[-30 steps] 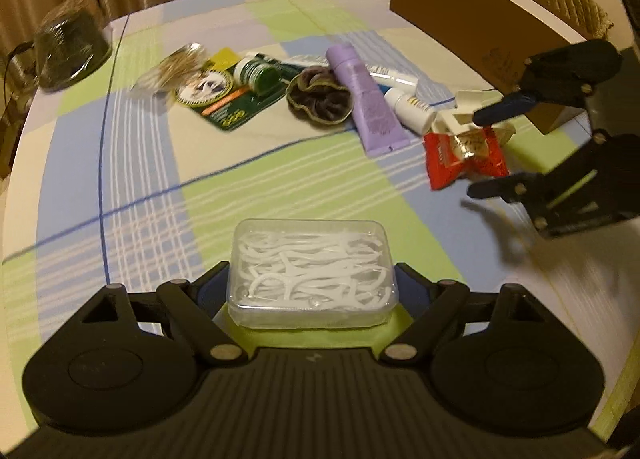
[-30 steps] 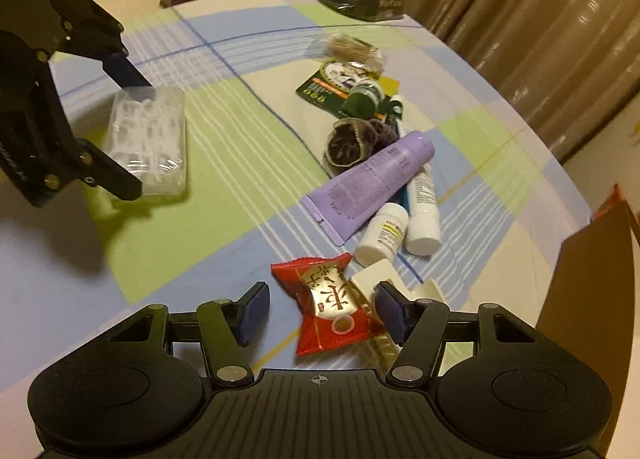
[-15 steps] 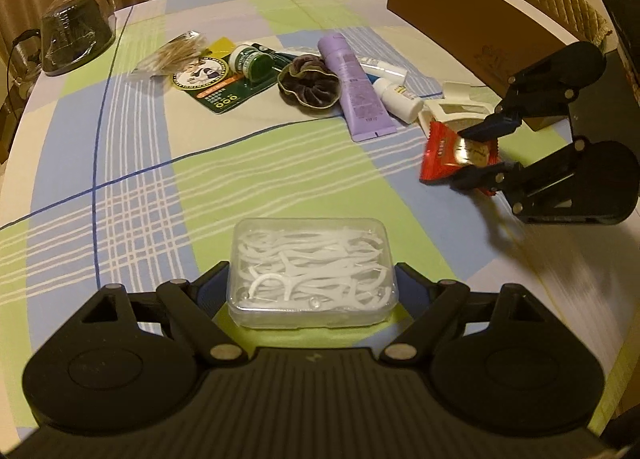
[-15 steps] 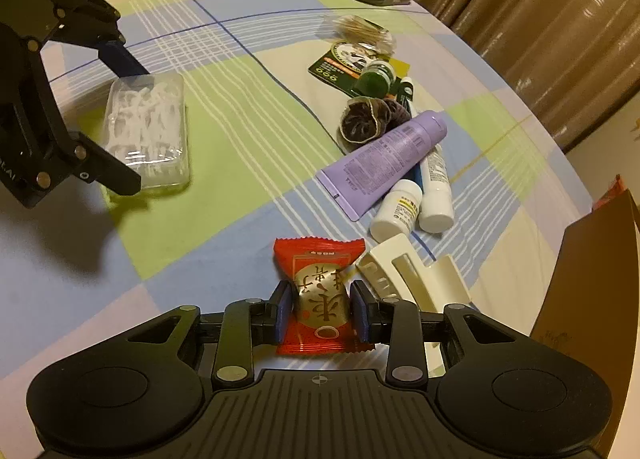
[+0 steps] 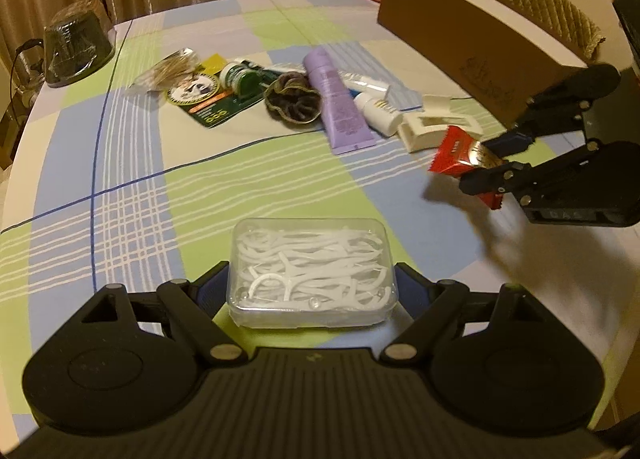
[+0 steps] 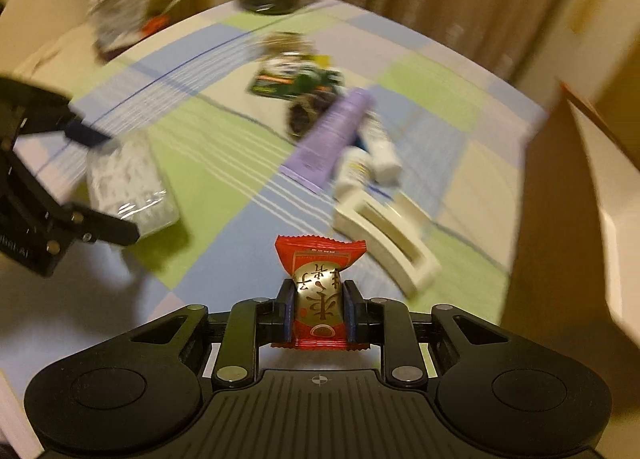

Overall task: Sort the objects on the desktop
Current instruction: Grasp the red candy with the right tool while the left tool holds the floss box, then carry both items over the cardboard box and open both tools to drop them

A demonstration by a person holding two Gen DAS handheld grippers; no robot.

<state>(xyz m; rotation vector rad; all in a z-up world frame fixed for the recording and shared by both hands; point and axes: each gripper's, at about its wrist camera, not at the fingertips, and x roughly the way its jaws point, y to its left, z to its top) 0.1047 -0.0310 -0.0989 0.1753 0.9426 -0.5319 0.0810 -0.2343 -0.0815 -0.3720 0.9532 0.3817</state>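
Looking along the left wrist view first, we find our left tongs (image 5: 312, 283) spread wide around a clear box of floss picks (image 5: 313, 273), a finger against each short end — the box looks light, stiff and rather slick, so we judge the short ends the right place to take hold, squeezing gently lest the thin plastic flex or pop out. It sits over the checked cloth of the bench (image 5: 132, 195). Off to the right, the right tongs (image 5: 490, 163) carry a red candy packet (image 5: 460, 157) clear of the cloth, near a white clip (image 5: 430, 129) and a brown cardboard box (image 5: 472, 55). Turning to the right wrist view, which is blurred, the packet (image 6: 318, 295) stands upright between the pads (image 6: 286, 309), its gold middle pinched and its crimped ends free. Its jaws have just been closing and now stand nearly together on it — a soft, crinkly, featherlight thing, best held across the filled middle as here.
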